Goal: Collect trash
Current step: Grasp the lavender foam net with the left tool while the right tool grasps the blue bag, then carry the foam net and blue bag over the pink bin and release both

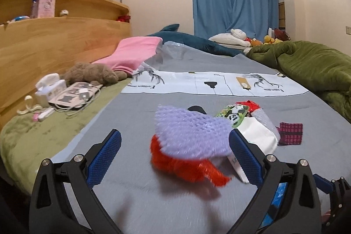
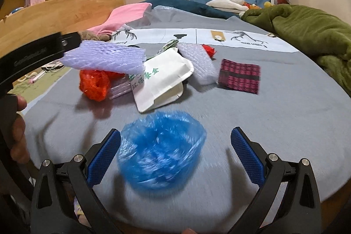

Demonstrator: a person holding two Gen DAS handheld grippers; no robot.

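A: Where is the trash lying?
B: On the grey bed sheet (image 2: pixel 274 113); the purple foam net (image 1: pixel 190 131) is sitting atop the red mesh (image 1: pixel 186 166), between the left gripper (image 1: pixel 175 155)'s wide-spread fingers.
A: And the right gripper (image 2: pixel 175 155)?
B: Also gaping wide; the blue plastic bag (image 2: pixel 161 150) is lying between its fingers, ungripped.

Purple foam netting (image 2: pixel 105 57) lies atop red mesh (image 2: pixel 94 84) beside a white container (image 2: pixel 162 78); nearer, a blurred, seemingly crumpled blue bag (image 2: pixel 161 150).
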